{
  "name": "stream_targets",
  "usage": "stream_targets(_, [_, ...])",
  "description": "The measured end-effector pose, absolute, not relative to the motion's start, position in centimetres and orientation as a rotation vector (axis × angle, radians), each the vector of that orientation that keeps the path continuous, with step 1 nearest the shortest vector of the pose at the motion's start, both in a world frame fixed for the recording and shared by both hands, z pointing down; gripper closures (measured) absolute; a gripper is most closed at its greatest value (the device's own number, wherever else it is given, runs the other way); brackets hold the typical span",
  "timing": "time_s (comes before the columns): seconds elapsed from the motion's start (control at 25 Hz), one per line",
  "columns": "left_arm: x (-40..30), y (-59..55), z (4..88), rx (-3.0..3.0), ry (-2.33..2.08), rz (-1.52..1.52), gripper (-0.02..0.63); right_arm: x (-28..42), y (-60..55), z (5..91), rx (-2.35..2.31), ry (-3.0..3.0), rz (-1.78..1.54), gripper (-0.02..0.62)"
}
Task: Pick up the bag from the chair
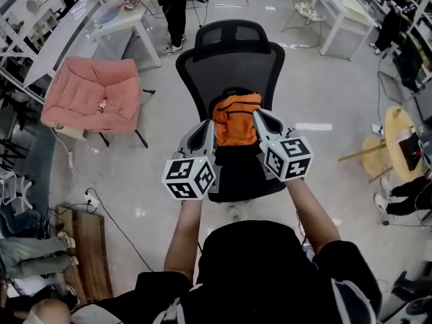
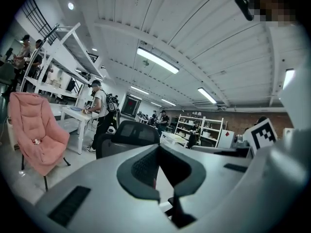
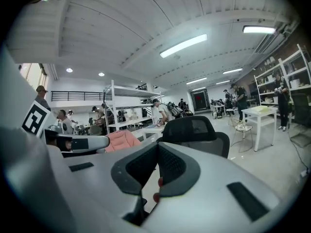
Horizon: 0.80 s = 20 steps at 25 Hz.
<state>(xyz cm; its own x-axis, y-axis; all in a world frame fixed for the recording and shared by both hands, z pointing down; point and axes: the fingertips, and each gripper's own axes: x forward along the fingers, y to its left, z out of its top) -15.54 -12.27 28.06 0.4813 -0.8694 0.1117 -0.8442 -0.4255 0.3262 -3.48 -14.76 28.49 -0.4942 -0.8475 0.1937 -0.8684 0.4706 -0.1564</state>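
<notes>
The fingers (image 2: pixel 138 171) of the left gripper (image 1: pixel 210 125) are pressed together on nothing. The right gripper (image 1: pixel 257 115) is the same.

The orange bag (image 1: pixel 236 119) stands on the chair (image 1: pixel 229 52) seat, directly between the two sets of fingertips and just beside each. The backrest is beyond them. Whether either tip touches the fabric cannot be confirmed.

Probable hazards:
- Closed fingers cannot pinch. Advancing them as they are would likely push the bag over or off the seat.
- Uneven side pressure could swivel the chair away.
</notes>
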Motion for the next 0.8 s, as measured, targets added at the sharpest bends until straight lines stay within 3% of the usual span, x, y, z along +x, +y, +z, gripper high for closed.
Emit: stream_targets(0.8, [-11.8, -23.5, 34.2, 2.289, -1.43, 0.016, 0.597, 0.3, -26.4, 34.4, 1.477, -2.551, 0.504, 0.595])
